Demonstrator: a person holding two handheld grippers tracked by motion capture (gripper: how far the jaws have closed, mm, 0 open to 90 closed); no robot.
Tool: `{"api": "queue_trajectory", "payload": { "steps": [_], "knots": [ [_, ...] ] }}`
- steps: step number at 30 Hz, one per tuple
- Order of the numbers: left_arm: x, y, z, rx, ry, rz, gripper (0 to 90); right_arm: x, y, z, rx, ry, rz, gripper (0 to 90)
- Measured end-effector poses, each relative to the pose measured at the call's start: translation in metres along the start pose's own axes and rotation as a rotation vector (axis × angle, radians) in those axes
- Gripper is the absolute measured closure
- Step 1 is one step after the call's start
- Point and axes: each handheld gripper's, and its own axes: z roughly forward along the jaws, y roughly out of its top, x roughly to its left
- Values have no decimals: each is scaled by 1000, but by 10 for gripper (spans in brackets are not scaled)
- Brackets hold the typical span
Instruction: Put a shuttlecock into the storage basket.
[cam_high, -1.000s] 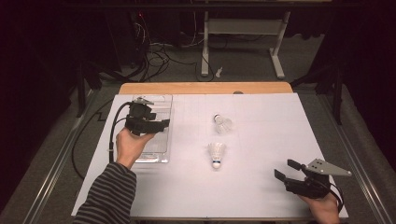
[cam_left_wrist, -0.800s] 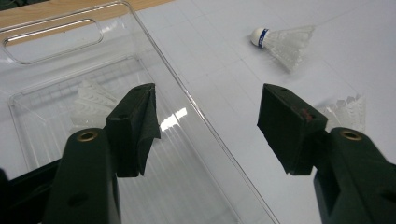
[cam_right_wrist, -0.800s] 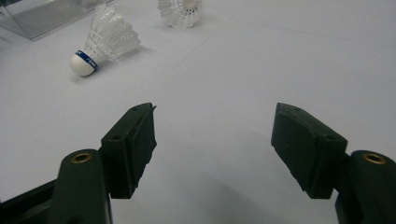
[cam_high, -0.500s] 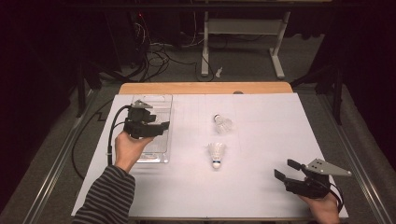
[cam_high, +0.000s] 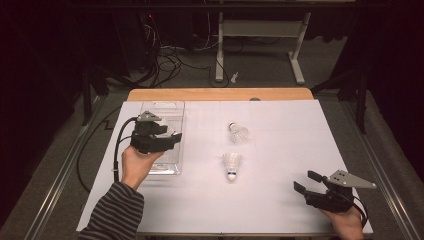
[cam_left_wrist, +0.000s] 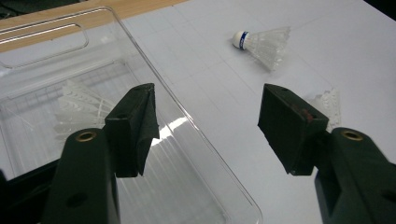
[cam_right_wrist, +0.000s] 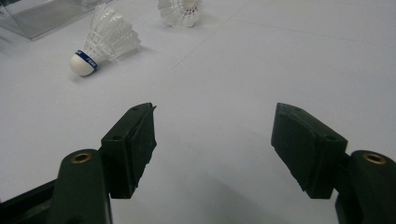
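A clear plastic tray sits at the table's left, and a white shuttlecock lies inside it. My left gripper hovers open over the tray's right rim; in the left gripper view the left gripper has nothing between its jaws. Two more shuttlecocks rest on the white table: the far one and the near one, whose cork has a blue band. My right gripper stands open and empty, low over the table at the near right.
The white table top has a wooden strip along its far edge. Behind it, cables and a metal stand are on the dark floor. A metal rail runs along the table's left side.
My left gripper has drifted slightly toward the near side over the tray, jaws still wide. The right gripper and the shuttlecocks have stayed put.
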Motion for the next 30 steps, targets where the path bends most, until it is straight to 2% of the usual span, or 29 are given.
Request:
{"api": "queue_trajectory", "payload": {
  "steps": [30],
  "knots": [
    [-9,-22,-14,-57,-13,7,372,0,0,0,-3,-1,0,312]
  ]
}}
